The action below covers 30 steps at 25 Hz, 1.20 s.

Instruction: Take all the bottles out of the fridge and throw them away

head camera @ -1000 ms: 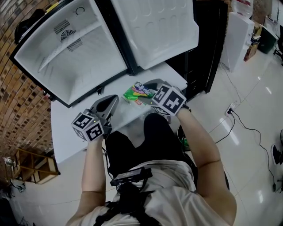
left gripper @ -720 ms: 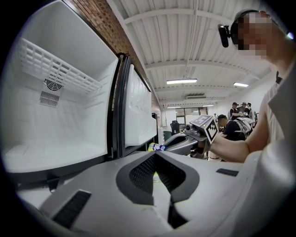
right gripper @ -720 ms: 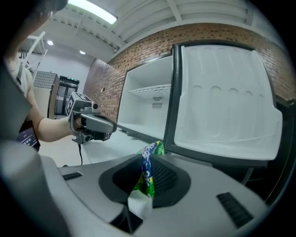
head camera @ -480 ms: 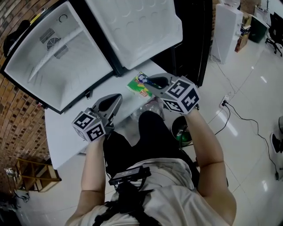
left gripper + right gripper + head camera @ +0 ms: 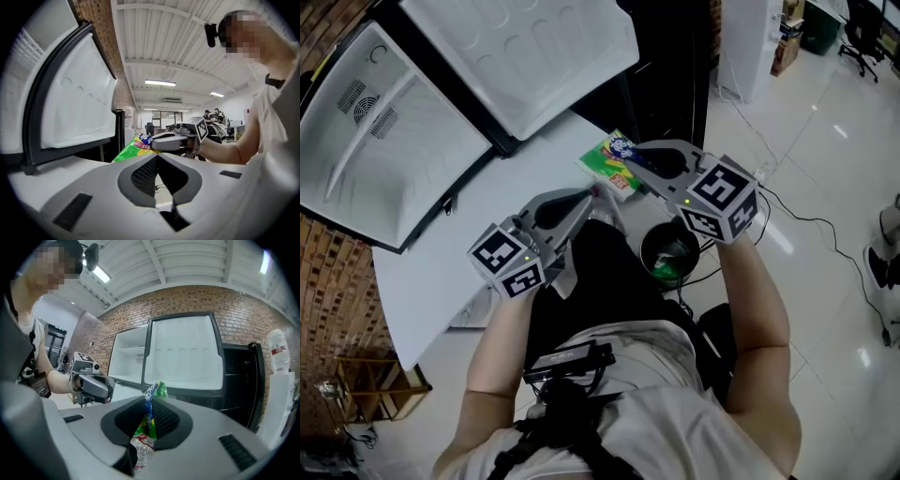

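A crushed clear plastic bottle with a green label point(image 5: 614, 165) is pinched flat between the pads of my right gripper point(image 5: 628, 169), whose jaws have just been closing on it. The right gripper view shows the label point(image 5: 149, 420) standing up between the jaws and the clear body point(image 5: 139, 450) hanging below. Bottle and gripper hang off the table's edge, above and left of a round dark bin point(image 5: 669, 254). My left gripper point(image 5: 589, 199) is to the left, its jaws together on nothing; its own view shows the bottle point(image 5: 135, 145) in the right gripper point(image 5: 161, 140).
The small fridge point(image 5: 403, 141) stands open on a white table point(image 5: 441, 281), its white inside bare as far as I see, its door point(image 5: 525, 56) swung wide. The bin holds something green. A white cabinet point(image 5: 750, 47) and cables lie on the shiny floor to the right.
The right gripper has shut on the bottle and lifted it off the table. Both grippers have swung right, away from the fridge and toward the bin.
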{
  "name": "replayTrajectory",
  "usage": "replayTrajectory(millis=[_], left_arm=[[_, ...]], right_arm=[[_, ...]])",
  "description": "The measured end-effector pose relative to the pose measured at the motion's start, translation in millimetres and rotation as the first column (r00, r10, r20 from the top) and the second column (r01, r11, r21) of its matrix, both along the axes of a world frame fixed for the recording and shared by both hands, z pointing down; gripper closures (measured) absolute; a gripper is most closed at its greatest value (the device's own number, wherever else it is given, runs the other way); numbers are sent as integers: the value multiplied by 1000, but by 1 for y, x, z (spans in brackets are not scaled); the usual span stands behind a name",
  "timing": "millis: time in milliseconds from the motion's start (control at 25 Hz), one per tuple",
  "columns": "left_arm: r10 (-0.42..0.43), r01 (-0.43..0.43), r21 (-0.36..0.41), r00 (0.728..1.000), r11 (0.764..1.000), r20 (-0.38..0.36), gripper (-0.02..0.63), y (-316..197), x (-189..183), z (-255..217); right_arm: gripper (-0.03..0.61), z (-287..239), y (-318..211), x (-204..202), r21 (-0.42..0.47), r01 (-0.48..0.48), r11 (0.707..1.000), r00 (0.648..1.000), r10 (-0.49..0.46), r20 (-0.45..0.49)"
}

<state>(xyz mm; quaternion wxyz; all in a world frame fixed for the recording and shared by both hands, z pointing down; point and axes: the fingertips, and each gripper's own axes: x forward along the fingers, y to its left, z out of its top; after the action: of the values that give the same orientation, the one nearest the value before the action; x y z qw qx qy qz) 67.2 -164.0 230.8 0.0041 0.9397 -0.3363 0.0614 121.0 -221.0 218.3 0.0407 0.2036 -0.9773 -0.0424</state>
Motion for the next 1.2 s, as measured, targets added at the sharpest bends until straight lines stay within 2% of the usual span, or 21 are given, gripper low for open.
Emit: replayTrajectory(millis=[280, 440, 560, 760, 1000, 1200], left_arm=[[126, -125, -11, 991, 992, 53, 601, -2, 69, 38], [158, -153, -65, 985, 986, 76, 601, -7, 85, 81], [164, -157, -103, 984, 982, 70, 601, -18, 94, 116], [168, -159, -119, 983, 980, 68, 601, -24, 99, 128], [178, -167, -148, 982, 975, 69, 601, -18, 101, 140], [217, -200, -152, 971, 968, 101, 601, -22, 115, 148]], right_arm=[[528, 37, -1, 67, -52, -60, 997, 997, 58, -49], [528, 96, -9, 78, -139, -92, 986, 992, 78, -104], [528, 150, -20, 83, -210, -93, 973, 984, 58, -166], [528, 201, -23, 81, -254, -95, 962, 966, 28, -255], [528, 284, -1, 64, -276, -69, 959, 908, -55, -416], [528, 335, 4, 53, -324, -60, 944, 872, -108, -477]])
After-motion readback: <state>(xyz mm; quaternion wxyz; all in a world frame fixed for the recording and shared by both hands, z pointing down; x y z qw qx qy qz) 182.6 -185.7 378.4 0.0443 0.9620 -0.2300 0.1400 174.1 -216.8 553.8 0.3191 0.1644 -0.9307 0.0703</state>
